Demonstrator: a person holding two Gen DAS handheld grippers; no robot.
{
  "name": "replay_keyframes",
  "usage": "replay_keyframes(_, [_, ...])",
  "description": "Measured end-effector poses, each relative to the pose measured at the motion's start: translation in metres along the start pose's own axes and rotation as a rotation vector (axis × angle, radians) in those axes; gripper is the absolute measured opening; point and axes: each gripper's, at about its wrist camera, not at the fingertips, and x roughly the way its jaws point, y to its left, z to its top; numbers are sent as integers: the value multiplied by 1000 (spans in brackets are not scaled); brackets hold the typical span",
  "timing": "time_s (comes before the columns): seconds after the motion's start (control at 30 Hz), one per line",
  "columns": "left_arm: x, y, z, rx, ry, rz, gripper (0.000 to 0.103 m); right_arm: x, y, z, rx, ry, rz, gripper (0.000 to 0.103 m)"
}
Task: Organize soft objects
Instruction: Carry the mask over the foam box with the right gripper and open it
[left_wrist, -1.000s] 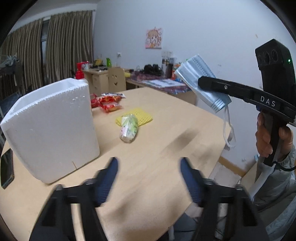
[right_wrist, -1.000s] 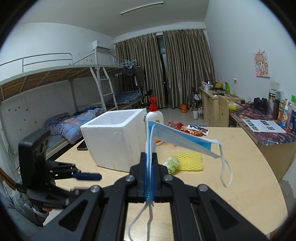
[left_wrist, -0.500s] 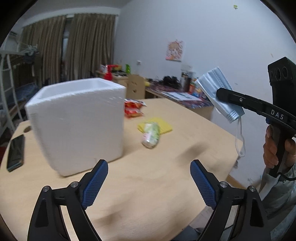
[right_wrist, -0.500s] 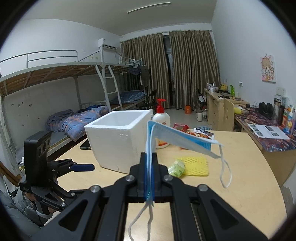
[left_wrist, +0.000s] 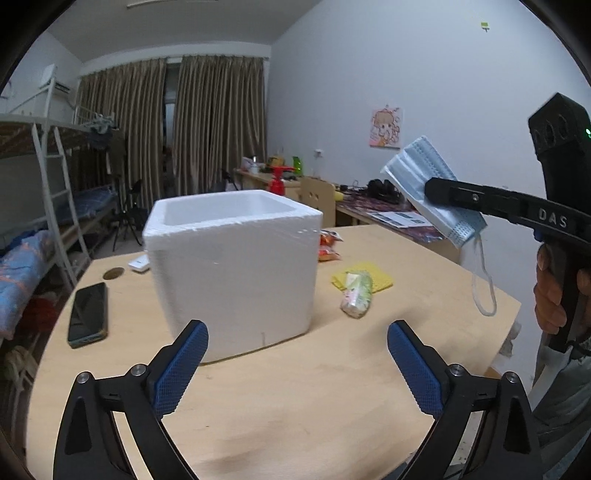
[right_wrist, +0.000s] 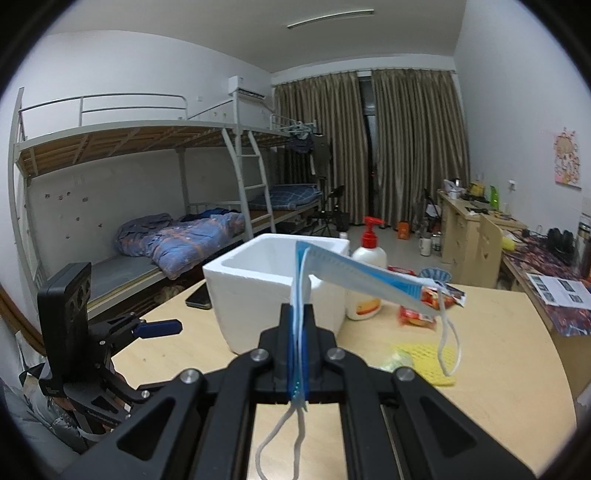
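My right gripper (right_wrist: 297, 332) is shut on a blue face mask (right_wrist: 354, 273) and holds it in the air over the table, right of the white foam box (right_wrist: 273, 284). The mask (left_wrist: 428, 192) and the right gripper (left_wrist: 436, 192) also show in the left wrist view. My left gripper (left_wrist: 295, 354) is open and empty, low over the table in front of the foam box (left_wrist: 232, 266). A yellow mesh cloth (left_wrist: 364, 280) and a green wrapped packet (left_wrist: 356, 293) lie on the table right of the box.
A black phone (left_wrist: 88, 314) lies left of the box. A lotion pump bottle (right_wrist: 365, 273) and red snack packets (right_wrist: 424, 306) stand behind it. The wooden table (left_wrist: 295, 406) ends at the right near a wall. Desks and a bunk bed stand beyond.
My left gripper has turned left, so the foam box now sits in front of it. The right gripper has carried the mask a little closer to the box.
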Motion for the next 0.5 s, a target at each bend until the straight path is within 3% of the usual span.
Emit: replay_keyframes(0.5, [-11, 26, -3, -31, -31, 73, 99, 41, 25, 31, -84, 28, 111, 6])
